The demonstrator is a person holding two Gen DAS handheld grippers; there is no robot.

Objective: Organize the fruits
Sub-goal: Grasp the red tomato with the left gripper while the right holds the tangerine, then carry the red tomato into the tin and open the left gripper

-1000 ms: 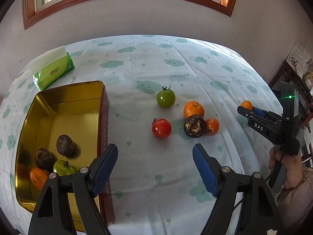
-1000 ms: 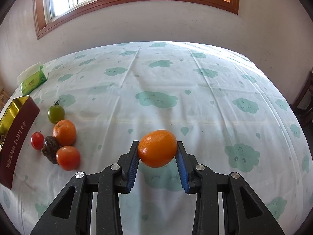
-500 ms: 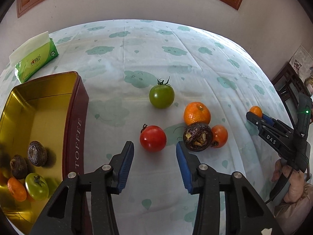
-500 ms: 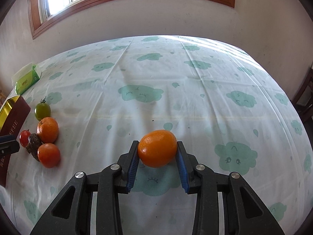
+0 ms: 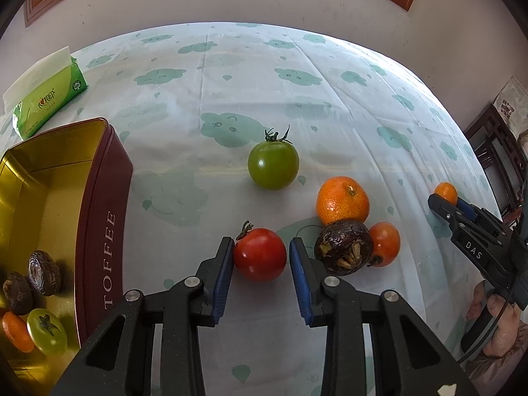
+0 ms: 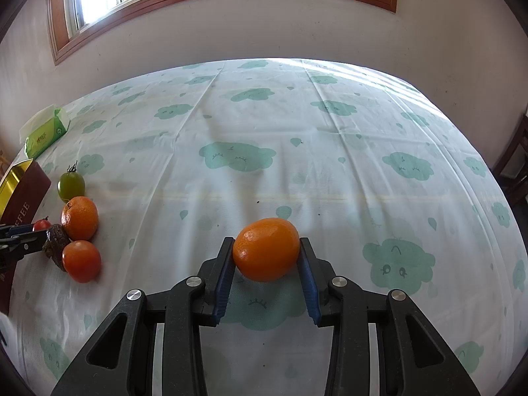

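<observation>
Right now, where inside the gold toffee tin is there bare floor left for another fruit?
The gold toffee tin is bare across its far half, up to the far wall. Its near corner is crowded: two dark brown wrinkled fruits, a small orange and a pale green tomato sit bunched together.

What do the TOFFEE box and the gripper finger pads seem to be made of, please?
TOFFEE box: likely tin-plate metal, with a mirror-like gold interior and glossy maroon painted wall. Left gripper pads: apparently blue ribbed rubber or soft plastic, matte, on black plastic arms.
</observation>
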